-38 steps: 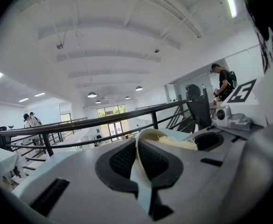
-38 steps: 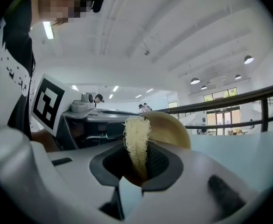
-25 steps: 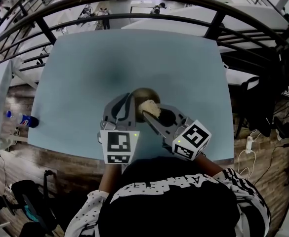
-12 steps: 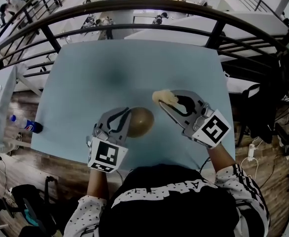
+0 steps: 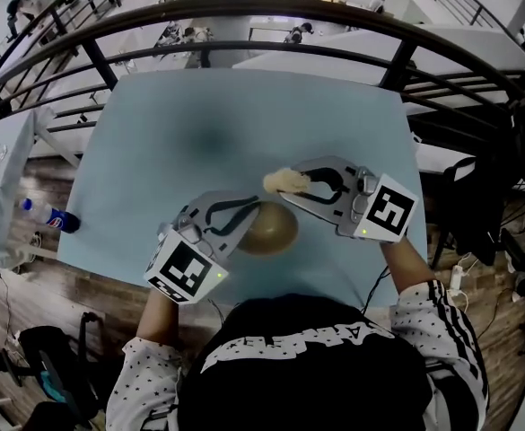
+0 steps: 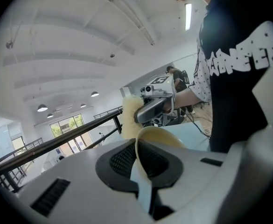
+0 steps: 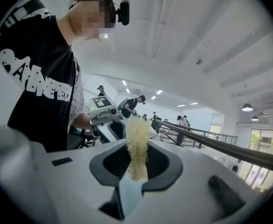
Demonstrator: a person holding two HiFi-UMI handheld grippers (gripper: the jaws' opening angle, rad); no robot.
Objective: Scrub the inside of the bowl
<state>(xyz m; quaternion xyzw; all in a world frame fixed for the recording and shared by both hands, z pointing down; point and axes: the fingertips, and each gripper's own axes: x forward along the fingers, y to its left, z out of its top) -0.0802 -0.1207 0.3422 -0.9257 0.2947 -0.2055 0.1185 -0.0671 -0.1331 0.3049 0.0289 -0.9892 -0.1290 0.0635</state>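
In the head view my left gripper (image 5: 251,215) is shut on the rim of a tan bowl (image 5: 275,230), held tipped above the near edge of the pale blue table (image 5: 154,142), its rounded outside facing up. My right gripper (image 5: 291,185) is shut on a pale yellow fibrous scrubber (image 5: 283,181), just beyond the bowl and apart from it. The left gripper view shows the bowl's rim (image 6: 150,133) pinched in my left gripper (image 6: 140,160), with the scrubber (image 6: 129,113) behind it. The right gripper view shows the scrubber (image 7: 137,141) upright in my right gripper (image 7: 135,167).
A black railing (image 5: 244,25) curves round the table's far side. A blue-labelled bottle (image 5: 51,215) lies on the wooden floor at the left. Cables and a power strip (image 5: 453,260) lie on the floor at the right. The person's dark shirt (image 5: 307,375) fills the near edge.
The scrubber was inside the bowl a second ago; my right gripper has lifted it out and away to the right. My left gripper has rolled and tipped the bowl so its outside faces up.
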